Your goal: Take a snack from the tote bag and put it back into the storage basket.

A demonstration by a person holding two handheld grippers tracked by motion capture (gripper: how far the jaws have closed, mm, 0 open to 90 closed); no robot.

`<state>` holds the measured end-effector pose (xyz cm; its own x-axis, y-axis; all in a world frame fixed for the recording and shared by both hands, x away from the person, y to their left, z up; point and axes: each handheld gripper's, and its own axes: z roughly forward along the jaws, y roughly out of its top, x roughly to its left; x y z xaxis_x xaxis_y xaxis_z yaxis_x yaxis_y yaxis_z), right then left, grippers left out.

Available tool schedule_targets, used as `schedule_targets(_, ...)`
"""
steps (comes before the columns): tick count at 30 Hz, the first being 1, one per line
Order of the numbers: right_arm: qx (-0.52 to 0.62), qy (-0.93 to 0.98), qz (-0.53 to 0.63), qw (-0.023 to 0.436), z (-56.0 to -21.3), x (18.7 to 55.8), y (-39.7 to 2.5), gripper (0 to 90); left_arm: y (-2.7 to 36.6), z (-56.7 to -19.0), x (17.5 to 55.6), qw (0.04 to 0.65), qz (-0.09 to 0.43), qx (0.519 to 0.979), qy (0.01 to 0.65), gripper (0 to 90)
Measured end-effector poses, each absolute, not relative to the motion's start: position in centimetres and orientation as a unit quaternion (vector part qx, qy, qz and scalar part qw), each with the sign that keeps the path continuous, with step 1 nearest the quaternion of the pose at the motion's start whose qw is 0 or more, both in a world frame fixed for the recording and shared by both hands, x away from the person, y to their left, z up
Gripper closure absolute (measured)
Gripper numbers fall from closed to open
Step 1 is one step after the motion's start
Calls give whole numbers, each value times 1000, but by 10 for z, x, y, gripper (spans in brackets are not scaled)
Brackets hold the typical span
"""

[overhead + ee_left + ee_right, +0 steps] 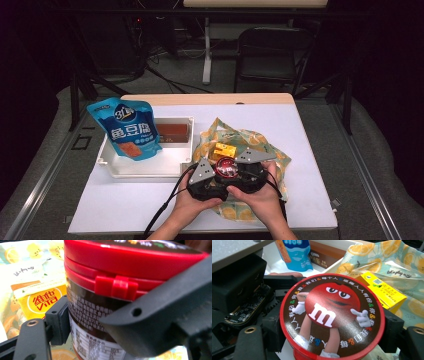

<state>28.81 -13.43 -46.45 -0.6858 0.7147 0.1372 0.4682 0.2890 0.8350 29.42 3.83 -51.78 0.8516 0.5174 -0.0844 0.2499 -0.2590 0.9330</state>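
A brown M&M's jar (226, 168) with a red lid is held upright over a fruit-print cloth bag (260, 145). My left gripper (212, 176) and right gripper (244, 173) meet at it from either side. In the left gripper view the jar's label and lid clasp (116, 286) loom close, and the left gripper (100, 336) is shut on the jar's body. The right gripper view looks down on the lid (332, 317), with the right gripper (332, 336) shut around the jar just under it. A yellow drink carton (224, 149) lies on the bag beyond the jar.
A white tray (145, 167) at the left holds a blue snack pouch (127, 129) and a brown box (172, 130). The carton (384, 291) lies close behind the jar on the bag (412, 277). A dark chair (272, 52) stands beyond the table.
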Motion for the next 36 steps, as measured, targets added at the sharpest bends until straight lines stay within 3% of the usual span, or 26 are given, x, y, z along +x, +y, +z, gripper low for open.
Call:
schedule_targets(5, 362, 789, 478, 131, -464, 287, -134, 240, 41, -515, 292, 556, 126, 783, 250, 245)
schedule_targets(10, 355, 780, 500, 129, -458, 286, -140, 165, 51, -517, 297, 552, 116, 781, 267, 247)
schedule_targets(36, 377, 762, 508, 141, -466, 292, -169, 155, 126, -514, 309, 545, 150, 762, 316, 249)
